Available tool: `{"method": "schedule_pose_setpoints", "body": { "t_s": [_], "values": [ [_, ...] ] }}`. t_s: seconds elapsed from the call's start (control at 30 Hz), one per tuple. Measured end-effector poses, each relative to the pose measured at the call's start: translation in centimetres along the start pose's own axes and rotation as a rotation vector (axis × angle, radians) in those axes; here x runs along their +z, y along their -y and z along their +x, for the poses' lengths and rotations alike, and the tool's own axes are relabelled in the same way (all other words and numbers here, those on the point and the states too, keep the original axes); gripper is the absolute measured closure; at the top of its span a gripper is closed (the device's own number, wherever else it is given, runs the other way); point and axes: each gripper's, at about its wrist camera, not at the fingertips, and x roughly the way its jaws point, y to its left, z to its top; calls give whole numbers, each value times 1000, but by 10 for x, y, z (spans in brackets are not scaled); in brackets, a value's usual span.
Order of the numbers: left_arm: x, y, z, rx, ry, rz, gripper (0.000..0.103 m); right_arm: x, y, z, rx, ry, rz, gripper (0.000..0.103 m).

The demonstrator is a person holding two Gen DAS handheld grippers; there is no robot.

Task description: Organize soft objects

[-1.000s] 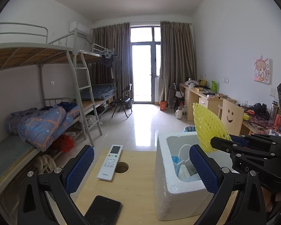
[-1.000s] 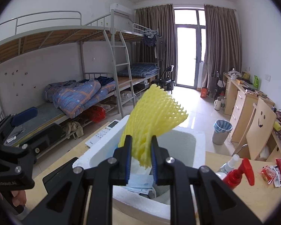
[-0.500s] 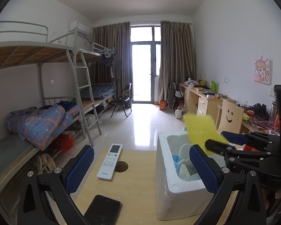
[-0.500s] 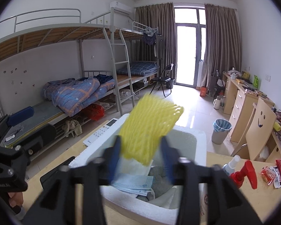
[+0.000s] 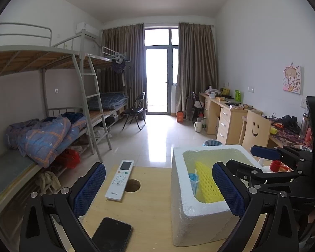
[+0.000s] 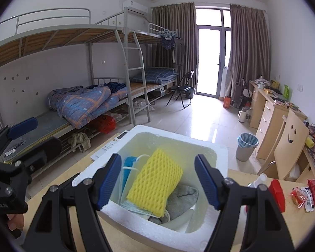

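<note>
On the pale wooden counter (image 5: 149, 214), a black smartphone (image 5: 112, 236) and a white remote control (image 5: 120, 179) lie between the pads of the left gripper (image 5: 157, 191), which stands wide and empty. Right of them sits the white foam box (image 6: 199, 235). Inside it the yellow foam mesh sleeve (image 6: 155, 181) rests on blue face masks (image 6: 129, 168) and a grey cloth (image 6: 182, 197) (touching neither pad). The right gripper (image 6: 158, 181) hovers above, its jaws opening with nothing held.

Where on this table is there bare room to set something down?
Bare wood lies between the remote and the foam box, past the round hole, and just in front of the phone. Right of the box is crowded: spray bottle, snack wrappers.
</note>
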Motion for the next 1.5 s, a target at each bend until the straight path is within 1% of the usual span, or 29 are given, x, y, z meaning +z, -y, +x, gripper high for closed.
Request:
{"method": "schedule_pose_setpoints", "body": {
  "t_s": [0.43, 0.53, 0.57, 0.63, 0.73, 0.87, 0.97, 1.27, 1.5],
  "values": [
    [-1, 9, -10, 1, 5, 1, 1, 1, 2, -14, -14, 23, 7, 27],
    [0, 9, -11, 0, 7, 0, 1, -1, 4, -21, -19, 34, 28, 27],
    [0, 10, -13, -4, 9, -1, 1, -2, 3, -22, -15, 38, 35, 26],
    [0, 10, -15, -9, 12, 2, 1, -2, 5, -28, -12, 54, 50, 16],
    [3, 12, -22, -13, 24, 1, 1, -1, 6, -39, -25, 90, 57, 9],
    [5, 16, -33, -19, 38, 2, 1, 1, 7, -52, -31, 103, 70, 6],
    [4, 21, -39, -27, 36, 7, 1, 1, 7, -62, -42, 108, 83, 1],
    [4, 28, -67, -41, 66, 20, 1, -6, 3, -90, -79, 137, 91, 0],
    [1, 29, -84, -61, 80, 18, 1, -12, 1, -112, -90, 165, 90, 0]
  ]
}}
